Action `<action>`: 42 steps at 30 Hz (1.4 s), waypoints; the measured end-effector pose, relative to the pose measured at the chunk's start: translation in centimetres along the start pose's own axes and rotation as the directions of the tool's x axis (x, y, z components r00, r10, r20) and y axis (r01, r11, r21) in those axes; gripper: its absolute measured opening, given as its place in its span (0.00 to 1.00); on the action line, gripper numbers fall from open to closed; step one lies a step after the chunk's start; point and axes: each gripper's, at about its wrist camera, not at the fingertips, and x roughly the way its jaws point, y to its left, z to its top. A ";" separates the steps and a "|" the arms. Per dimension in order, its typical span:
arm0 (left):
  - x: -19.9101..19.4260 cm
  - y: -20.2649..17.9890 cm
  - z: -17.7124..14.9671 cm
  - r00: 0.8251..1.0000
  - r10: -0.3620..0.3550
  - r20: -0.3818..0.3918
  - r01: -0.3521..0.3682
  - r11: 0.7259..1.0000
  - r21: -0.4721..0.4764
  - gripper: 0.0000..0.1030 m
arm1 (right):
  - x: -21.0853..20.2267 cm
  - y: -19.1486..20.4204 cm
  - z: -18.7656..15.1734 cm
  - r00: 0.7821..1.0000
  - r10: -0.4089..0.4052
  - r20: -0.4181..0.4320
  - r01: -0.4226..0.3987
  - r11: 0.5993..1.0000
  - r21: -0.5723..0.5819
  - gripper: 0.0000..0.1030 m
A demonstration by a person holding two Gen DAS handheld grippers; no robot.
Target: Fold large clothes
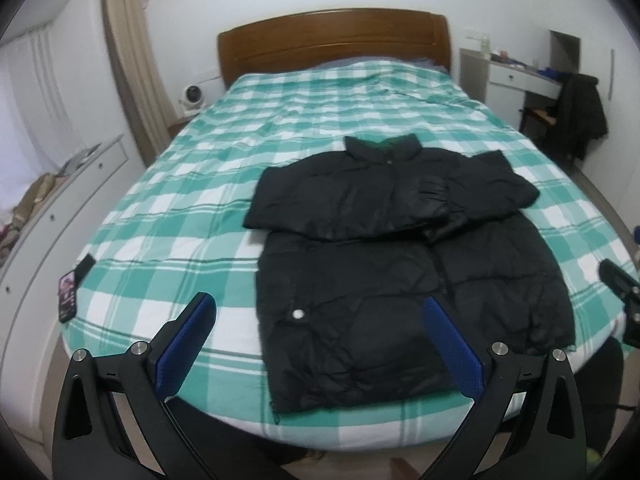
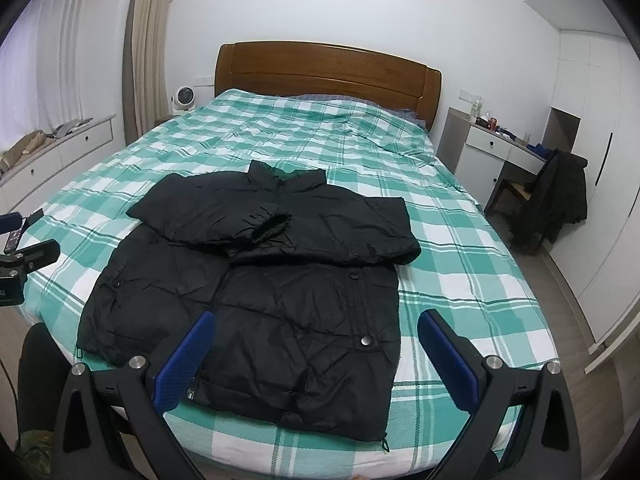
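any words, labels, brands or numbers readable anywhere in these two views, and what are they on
No text can be read in either view.
Phone at the left edge of the bed: pink and white marks on its screen, too blurred to read.
Left gripper seen from the right wrist view: a pale mark on its body, cut off and unreadable.
Black jacket: only plain snap buttons, no label visible.

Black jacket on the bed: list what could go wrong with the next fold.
1. The black jacket is puffy; its folded-in sleeves may spring open when the hem is lifted.
2. Its hem lies at the bed's edge; a pull could drag it off.
3. Left gripper and right gripper both have open jaws, holding nothing, so slick fabric could slip.
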 end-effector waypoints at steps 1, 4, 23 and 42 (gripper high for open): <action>0.2 0.2 0.0 1.000 0.005 -0.007 -0.005 1.000 -0.010 1.00 | -0.1 0.0 0.2 1.000 -0.006 0.009 0.006 1.000 -0.002 1.00; 0.6 0.6 0.0 1.000 0.008 -0.024 -0.009 1.000 -0.027 1.00 | -0.6 0.0 0.4 1.000 -0.010 0.025 0.010 1.000 -0.001 1.00; 0.7 0.0 0.2 1.000 -0.014 -0.028 0.013 1.000 -0.016 1.00 | -1.2 -1.0 0.4 0.997 -0.016 0.074 0.015 1.000 0.018 1.00; 1.3 0.0 0.0 0.998 -0.063 -0.028 0.062 0.998 -0.025 1.00 | 1.0 -0.3 -0.3 0.994 0.080 -0.075 -0.079 0.997 0.025 1.00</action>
